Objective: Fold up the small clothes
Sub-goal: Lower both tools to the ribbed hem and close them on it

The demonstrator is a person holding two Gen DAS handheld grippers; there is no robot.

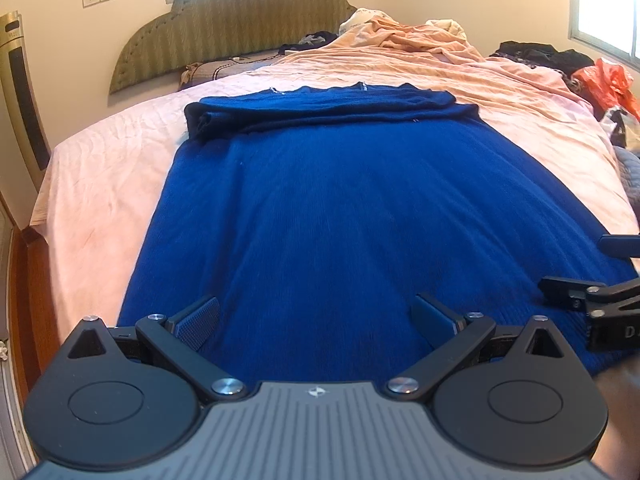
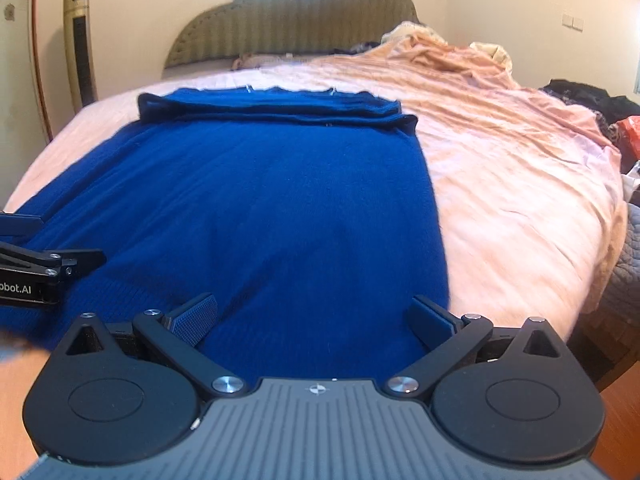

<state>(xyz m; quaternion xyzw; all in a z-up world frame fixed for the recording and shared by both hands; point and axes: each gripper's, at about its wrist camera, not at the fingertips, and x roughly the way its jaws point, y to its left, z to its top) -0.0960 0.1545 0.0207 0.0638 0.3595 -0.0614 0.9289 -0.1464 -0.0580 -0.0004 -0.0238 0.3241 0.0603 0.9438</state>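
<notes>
Pink bedsheet (image 1: pixel 100 184) bears blue sweater (image 1: pixel 340 220) (sleeves folded); left tool (image 1: pixel 316 320), right tool (image 2: pixel 314 318) both released.

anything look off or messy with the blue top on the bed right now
Mostly tidy: the blue knit top lies flat on the pink bedsheet, sleeves folded across its far end. The folded sleeve's left end bunches into a thick roll past the body's edge. Both the left gripper and right gripper are open.
</notes>
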